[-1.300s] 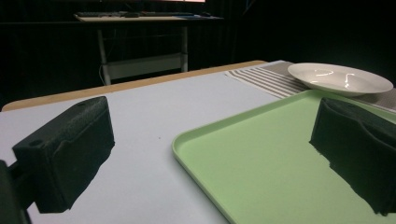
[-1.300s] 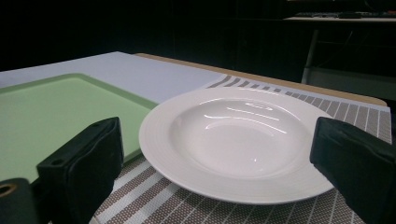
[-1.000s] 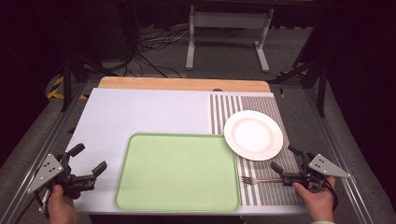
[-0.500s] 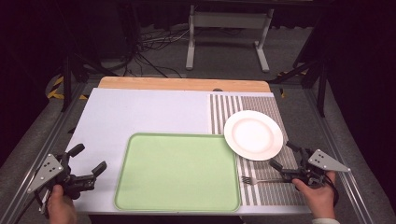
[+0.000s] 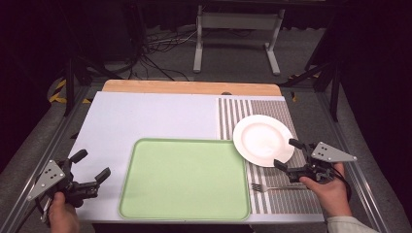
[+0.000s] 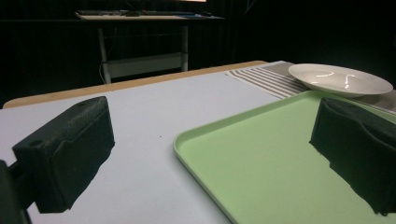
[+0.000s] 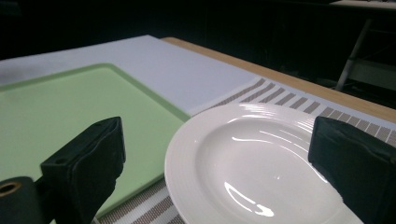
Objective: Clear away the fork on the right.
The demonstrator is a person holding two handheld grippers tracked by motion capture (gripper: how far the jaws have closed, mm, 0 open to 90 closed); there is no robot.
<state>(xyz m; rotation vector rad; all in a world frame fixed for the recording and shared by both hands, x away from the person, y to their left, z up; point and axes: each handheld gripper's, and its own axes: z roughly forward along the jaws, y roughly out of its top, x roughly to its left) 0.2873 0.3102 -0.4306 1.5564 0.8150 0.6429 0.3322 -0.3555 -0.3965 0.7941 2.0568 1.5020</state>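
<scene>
A white plate lies on the striped mat, its left edge over the corner of the green tray. My right gripper is open, its jaws spread on either side of the plate's near right rim. A fork lies on the mat just in front of the plate, by the right hand. My left gripper is open and empty at the table's front left, pointing across the tray's left edge.
A white sheet covers the table's left and middle, with a wooden strip along the far edge. Beyond the table stand a metal frame and cables on the floor.
My right gripper has moved forward and up from the fork toward the plate's near rim. The left gripper has stayed still.
</scene>
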